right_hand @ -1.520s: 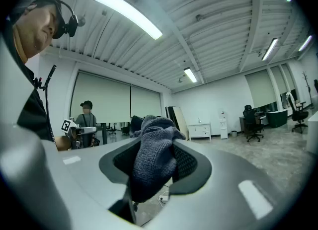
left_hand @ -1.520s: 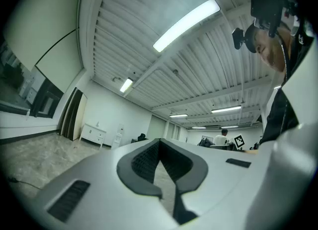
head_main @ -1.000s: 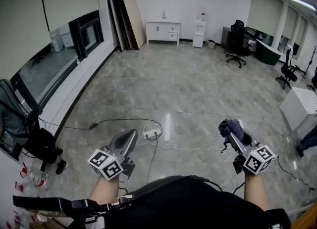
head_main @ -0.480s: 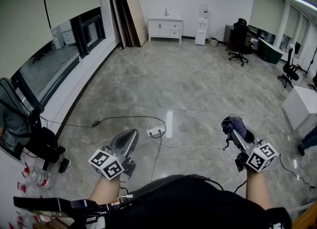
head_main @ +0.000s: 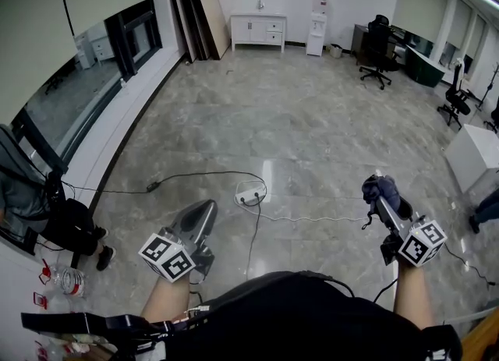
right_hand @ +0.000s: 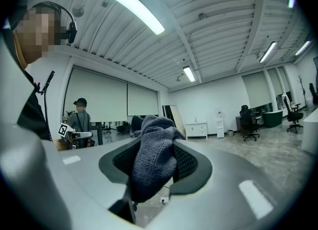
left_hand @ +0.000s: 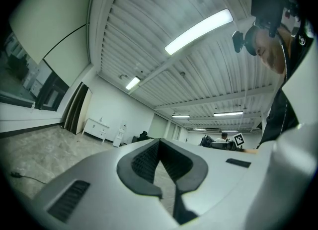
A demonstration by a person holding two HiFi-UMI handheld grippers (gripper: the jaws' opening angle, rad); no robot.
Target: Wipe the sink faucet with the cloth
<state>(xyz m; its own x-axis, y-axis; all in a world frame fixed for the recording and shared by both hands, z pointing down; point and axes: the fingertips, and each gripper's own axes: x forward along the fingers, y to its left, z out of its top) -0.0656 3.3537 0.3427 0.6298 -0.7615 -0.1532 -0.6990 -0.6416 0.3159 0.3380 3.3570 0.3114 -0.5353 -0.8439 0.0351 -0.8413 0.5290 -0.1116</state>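
Far off by the back wall stands a white sink cabinet [head_main: 257,29] with a small faucet [head_main: 260,4] on top; it also shows tiny in the right gripper view as the cabinet [right_hand: 196,130]. My right gripper [head_main: 380,192] is held at waist height over the floor, shut on a bunched dark blue-grey cloth [head_main: 379,188]. In the right gripper view the cloth [right_hand: 151,159] fills the gap between the jaws of the right gripper [right_hand: 158,127]. My left gripper [head_main: 201,217] is at lower left, jaws together with nothing in them; the left gripper [left_hand: 159,143] points across the room.
A power strip [head_main: 251,193] with cables lies on the marble floor just ahead. Boards [head_main: 199,18] lean on the back wall beside a water dispenser [head_main: 318,12]. Office chairs [head_main: 376,59] and a white box [head_main: 472,161] stand at right. A person [head_main: 31,207] is at far left.
The view has advanced a little across the floor; the power strip lies nearer. My right gripper with the cloth has shifted right and lower in the view. The left gripper holds its place.
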